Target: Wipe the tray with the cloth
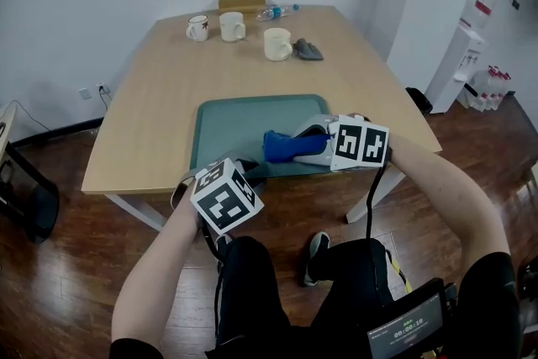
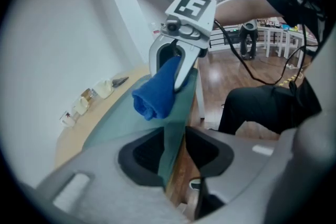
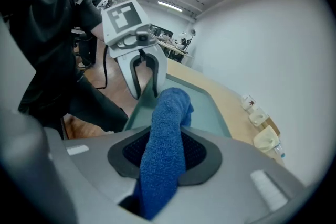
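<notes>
A teal tray (image 1: 244,118) lies at the near edge of the wooden table (image 1: 151,97). My right gripper (image 1: 284,149) is shut on a rolled blue cloth (image 1: 282,144), and holds it over the tray's near right part. In the right gripper view the cloth (image 3: 165,139) runs out between the pads toward the tray (image 3: 212,113). My left gripper (image 1: 244,167) sits at the tray's near rim. In the left gripper view its jaws (image 2: 172,139) straddle the rim of the tray (image 2: 118,123), still apart, with a gap at the right pad. The cloth (image 2: 157,89) hangs just beyond them.
At the table's far end stand three mugs (image 1: 232,26), a grey rag (image 1: 308,50), a brown box (image 1: 242,2) and a lying bottle (image 1: 273,12). A white dispenser (image 1: 471,55) stands on the floor at the right. The person's legs are below the near edge.
</notes>
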The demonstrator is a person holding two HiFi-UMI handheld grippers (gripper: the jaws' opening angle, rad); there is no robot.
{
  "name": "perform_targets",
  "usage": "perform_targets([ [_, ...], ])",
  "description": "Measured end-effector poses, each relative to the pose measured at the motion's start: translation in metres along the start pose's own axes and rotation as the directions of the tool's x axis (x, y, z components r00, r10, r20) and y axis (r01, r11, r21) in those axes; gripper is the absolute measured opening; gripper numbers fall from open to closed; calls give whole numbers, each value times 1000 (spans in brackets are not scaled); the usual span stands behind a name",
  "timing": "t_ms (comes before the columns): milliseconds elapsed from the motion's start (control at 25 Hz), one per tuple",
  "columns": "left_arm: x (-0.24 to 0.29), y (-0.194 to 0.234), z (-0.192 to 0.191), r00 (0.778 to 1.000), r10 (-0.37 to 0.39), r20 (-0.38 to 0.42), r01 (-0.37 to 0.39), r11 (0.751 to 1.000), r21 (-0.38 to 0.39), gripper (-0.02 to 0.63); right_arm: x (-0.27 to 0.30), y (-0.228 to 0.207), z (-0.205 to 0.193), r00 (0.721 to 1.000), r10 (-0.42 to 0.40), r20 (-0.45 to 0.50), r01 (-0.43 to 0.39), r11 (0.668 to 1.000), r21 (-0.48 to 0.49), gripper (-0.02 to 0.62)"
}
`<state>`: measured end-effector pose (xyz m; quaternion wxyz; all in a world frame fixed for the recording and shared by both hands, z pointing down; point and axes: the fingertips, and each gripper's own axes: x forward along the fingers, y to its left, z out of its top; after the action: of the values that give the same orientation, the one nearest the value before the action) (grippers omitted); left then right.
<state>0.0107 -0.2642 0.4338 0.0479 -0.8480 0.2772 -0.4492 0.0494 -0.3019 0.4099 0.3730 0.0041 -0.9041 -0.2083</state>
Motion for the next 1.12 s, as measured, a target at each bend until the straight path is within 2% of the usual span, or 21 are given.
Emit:
perform_targets([
  [160,0,0,1,1000,-5,-9,5,1000,0,127,-8,21,10,997,65,29,-65,998,16,120],
  [240,0,-1,2,1000,-12,-21,12,1000,4,126,-13,14,7,998,54,21,-55,998,8,120],
  [400,-1,-2,1,999,-31,-40,31,1000,2,124,-23,-48,-28,995,-78,-63,79,997,7,120],
  [600,-1,-2,2,996,-80,-33,79,996,-29,124,-27,-125,-90,950,-218,-222,221,975,-8,120],
  [760,-1,3,3,994,-110,3,110,991,-74,132,-24,-160,-105,932,-277,-234,286,958,6,120],
  [880,0,4,1,994,-113,-8,112,990,-85,133,-24,-149,-102,944,-260,-202,271,962,28,118],
  [1120,1,0,0,991,-133,-17,131,985,-110,135,-30,-84,-81,976,-140,-168,147,989,30,118],
])
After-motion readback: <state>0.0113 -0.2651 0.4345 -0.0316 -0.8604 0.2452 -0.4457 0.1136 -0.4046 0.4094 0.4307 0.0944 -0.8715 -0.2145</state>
